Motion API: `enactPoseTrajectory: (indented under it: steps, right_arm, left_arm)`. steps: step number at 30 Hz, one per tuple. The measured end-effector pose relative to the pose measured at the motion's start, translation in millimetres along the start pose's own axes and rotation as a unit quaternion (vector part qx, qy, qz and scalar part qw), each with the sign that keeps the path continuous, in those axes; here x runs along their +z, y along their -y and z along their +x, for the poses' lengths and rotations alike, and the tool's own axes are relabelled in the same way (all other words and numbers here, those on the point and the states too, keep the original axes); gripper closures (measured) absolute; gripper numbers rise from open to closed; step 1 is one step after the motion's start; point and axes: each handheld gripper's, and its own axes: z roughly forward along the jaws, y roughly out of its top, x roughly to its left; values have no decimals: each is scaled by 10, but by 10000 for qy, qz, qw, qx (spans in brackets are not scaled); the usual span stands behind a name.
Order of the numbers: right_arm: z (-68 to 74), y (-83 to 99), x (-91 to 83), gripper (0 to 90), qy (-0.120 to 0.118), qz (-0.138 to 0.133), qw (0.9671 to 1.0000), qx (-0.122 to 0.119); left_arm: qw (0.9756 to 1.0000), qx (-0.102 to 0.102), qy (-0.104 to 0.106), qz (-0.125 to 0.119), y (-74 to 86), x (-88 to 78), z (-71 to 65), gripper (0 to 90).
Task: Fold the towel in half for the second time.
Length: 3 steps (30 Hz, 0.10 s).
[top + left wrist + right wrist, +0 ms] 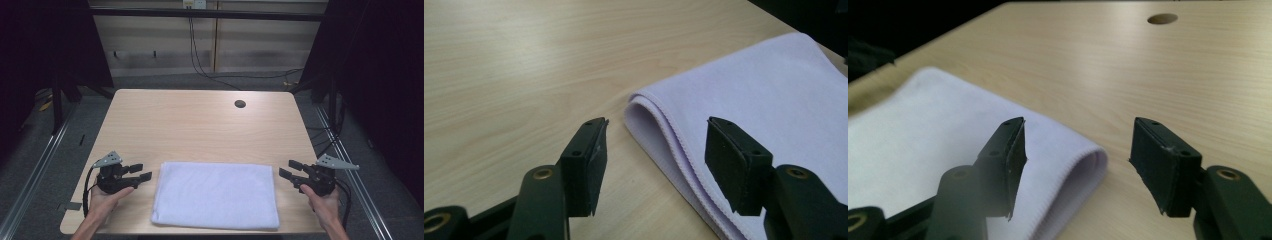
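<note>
High view: folded white towel (pixel 216 195) lies flat at the near edge of the wooden table (pixel 200 125), long axis running left to right, parallel to that edge. Left gripper (pixel 139 172) sits just off the towel's left short edge, jaws pointing right toward it, wide apart, nothing in them. Right gripper (pixel 291 169) sits just off the right short edge, jaws pointing left toward the towel, also spread and empty. A hand holds each from below. Round cable hole (pixel 240 104) at far right of the tabletop. No writing readable.

Left gripper view: jaws spread wide, nothing between the pads. Towel's folded corner (pixel 644 107) lies just ahead, its stacked layered edge running down under the right-hand jaw; whether that jaw touches cloth, cannot tell. No label or tag on the towel.

Right gripper view: jaws wide apart, empty. Towel's rounded fold corner (pixel 1088 160) lies between and below them, cloth stretching off to the left. Cable hole (pixel 1162 19) far back. No label.
</note>
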Motion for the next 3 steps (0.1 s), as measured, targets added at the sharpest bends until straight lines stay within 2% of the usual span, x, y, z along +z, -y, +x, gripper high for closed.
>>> enactPoseTrajectory:
  steps: [3]
  right_arm:
    - [-18, 35, -9, 375, 19, 31, 10000, 2]
  left_arm:
    - [9999, -2, -71, 81, 5, 7, 5, 369]
